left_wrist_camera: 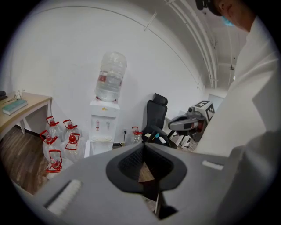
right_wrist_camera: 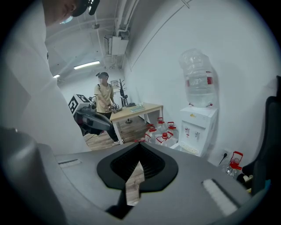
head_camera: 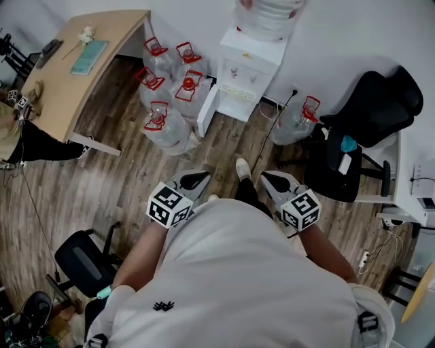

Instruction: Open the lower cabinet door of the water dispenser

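The white water dispenser (head_camera: 248,75) stands against the far wall with a clear bottle (head_camera: 268,17) upside down on top. It also shows in the left gripper view (left_wrist_camera: 103,127) and the right gripper view (right_wrist_camera: 197,129). A white panel (head_camera: 207,109) juts out from its lower left side; I cannot tell whether this is the cabinet door. My left gripper (head_camera: 197,180) (left_wrist_camera: 142,147) and right gripper (head_camera: 275,180) (right_wrist_camera: 139,144) are held close to my body, well short of the dispenser. Both are shut with nothing between the jaws.
Several red-capped water jugs (head_camera: 166,88) crowd the floor left of the dispenser, and one more jug (head_camera: 299,119) sits to its right by a cord. A black office chair (head_camera: 360,129) is at right. A wooden desk (head_camera: 88,61) and another person (head_camera: 20,136) are at left.
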`<act>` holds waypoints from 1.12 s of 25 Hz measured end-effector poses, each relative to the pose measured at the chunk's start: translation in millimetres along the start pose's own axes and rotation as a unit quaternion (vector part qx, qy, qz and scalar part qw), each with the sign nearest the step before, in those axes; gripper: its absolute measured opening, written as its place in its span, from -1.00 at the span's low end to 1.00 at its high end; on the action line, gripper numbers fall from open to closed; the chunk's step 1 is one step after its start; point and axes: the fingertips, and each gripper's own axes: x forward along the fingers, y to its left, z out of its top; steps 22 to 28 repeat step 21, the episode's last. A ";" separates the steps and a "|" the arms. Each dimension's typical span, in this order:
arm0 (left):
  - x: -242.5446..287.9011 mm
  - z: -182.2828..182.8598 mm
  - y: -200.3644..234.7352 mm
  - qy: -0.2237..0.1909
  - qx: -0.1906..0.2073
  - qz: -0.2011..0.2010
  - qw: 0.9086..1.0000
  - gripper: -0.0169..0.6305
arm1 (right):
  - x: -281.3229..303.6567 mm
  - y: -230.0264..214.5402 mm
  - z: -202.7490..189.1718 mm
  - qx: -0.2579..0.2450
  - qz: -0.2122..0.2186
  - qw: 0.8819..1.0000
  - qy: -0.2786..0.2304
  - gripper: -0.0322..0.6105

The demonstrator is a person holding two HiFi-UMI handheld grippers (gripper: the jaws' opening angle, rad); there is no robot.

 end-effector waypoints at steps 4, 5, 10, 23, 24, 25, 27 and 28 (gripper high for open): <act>-4.3 -3.1 2.1 -0.001 -0.004 0.006 1.000 -0.77 | 4.8 4.1 2.4 -0.002 0.006 1.000 -0.003 -0.89; -5.1 -3.3 2.5 -0.001 -0.004 0.007 1.000 -0.77 | 5.5 4.8 2.8 -0.003 0.007 1.000 -0.003 -0.89; -5.6 -1.1 6.0 -0.003 -0.005 0.008 1.000 -0.77 | 7.0 3.0 3.9 -0.003 0.006 1.000 -0.002 -0.89; -10.9 -1.5 11.8 -0.007 -0.009 0.014 1.000 -0.77 | 13.4 2.7 9.4 -0.006 0.005 1.000 -0.003 -0.89; -10.9 -1.5 11.8 -0.007 -0.009 0.014 1.000 -0.77 | 13.4 2.7 9.4 -0.006 0.005 1.000 -0.003 -0.89; -10.9 -1.5 11.8 -0.007 -0.009 0.014 1.000 -0.77 | 13.4 2.7 9.4 -0.006 0.005 1.000 -0.003 -0.89; -10.9 -1.5 11.8 -0.007 -0.009 0.014 1.000 -0.77 | 13.4 2.7 9.4 -0.006 0.005 1.000 -0.003 -0.89; -10.9 -1.5 11.8 -0.007 -0.009 0.014 1.000 -0.77 | 13.4 2.7 9.4 -0.006 0.005 1.000 -0.003 -0.89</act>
